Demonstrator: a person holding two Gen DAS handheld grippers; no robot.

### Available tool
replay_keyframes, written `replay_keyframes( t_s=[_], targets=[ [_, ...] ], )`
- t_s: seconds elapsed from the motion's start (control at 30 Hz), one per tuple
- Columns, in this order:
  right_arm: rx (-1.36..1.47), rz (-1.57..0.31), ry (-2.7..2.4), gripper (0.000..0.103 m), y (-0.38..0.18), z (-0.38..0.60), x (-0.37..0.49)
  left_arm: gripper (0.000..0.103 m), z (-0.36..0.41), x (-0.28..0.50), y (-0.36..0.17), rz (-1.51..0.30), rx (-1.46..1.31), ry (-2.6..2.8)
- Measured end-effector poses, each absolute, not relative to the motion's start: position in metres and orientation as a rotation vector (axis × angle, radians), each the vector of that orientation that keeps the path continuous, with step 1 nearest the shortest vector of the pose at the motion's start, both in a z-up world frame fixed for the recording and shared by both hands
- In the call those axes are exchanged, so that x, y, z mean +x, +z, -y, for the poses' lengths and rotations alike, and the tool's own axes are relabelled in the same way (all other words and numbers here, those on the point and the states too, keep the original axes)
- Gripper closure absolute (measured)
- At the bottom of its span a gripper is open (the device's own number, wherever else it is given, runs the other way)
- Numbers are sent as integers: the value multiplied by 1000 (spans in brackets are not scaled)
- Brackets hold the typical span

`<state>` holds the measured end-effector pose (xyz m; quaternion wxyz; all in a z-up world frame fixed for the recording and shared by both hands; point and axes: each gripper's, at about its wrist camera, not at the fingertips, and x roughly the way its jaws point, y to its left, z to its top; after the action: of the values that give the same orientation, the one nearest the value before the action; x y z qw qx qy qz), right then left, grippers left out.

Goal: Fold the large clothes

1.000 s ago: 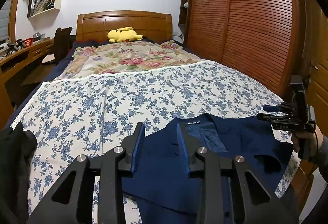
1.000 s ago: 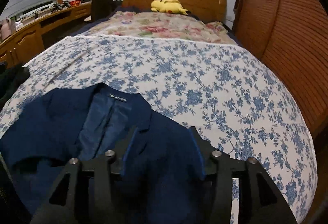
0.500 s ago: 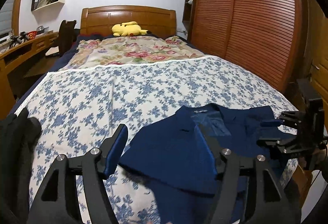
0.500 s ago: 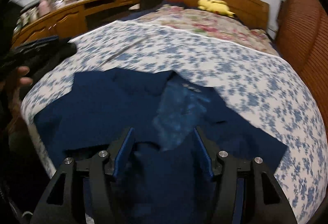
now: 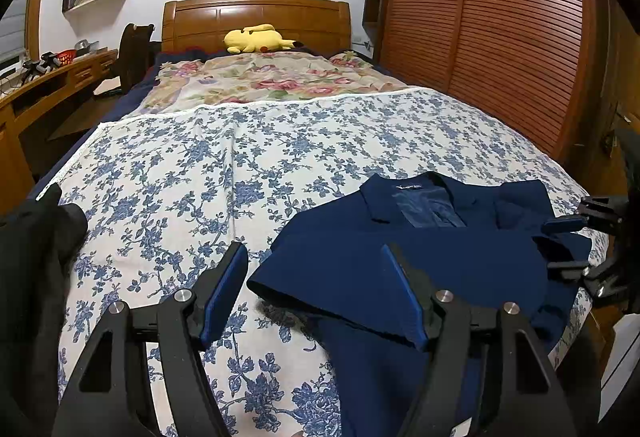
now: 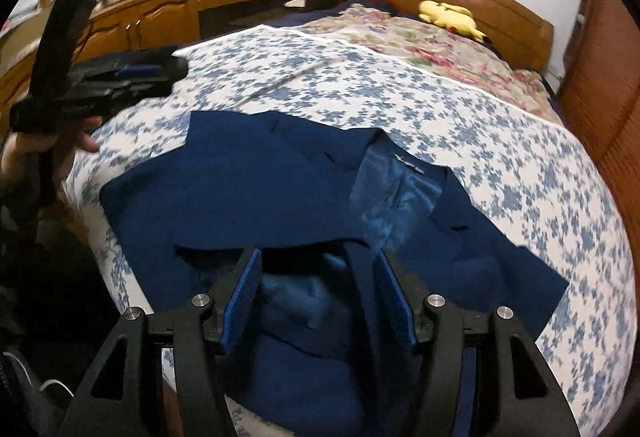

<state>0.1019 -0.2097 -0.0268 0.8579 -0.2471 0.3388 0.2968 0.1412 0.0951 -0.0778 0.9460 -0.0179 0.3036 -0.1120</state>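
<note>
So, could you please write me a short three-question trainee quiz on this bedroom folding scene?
1. True or false: the navy jacket lies on the blue-flowered bedspread.
2. What sits by the headboard? A) yellow plush toy B) red pillow C) laptop
3. Fill in: the left gripper has ____ between its pads.

Key: 1 true. 2 A, the yellow plush toy. 3 nothing; the jaws stand apart, and so do the right gripper jaws.
</note>
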Motion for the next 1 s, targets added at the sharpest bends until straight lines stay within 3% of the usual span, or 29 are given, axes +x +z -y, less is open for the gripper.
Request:
replay_keyframes(
  t_s=[0.37,0.4,0.43,0.9,1.0],
  targets=[
    [-608,-674,635,44,-27,167,156,33,-100,142,-81,-626,-39,-216],
    [-594,-676,673,67,-24,164,162,33,-103,141,-82,-627,-42,-215],
    [-590,-690,702,100,-23,159,170,33,-105,142,-83,-628,-46,-214],
    [-575,-744,383,101,-39,127,308,33,-112,151,-89,-635,-73,-229],
    [-555,-811,328,94,-45,130,322,33,-108,152,-88,-634,-71,-237]
  ],
)
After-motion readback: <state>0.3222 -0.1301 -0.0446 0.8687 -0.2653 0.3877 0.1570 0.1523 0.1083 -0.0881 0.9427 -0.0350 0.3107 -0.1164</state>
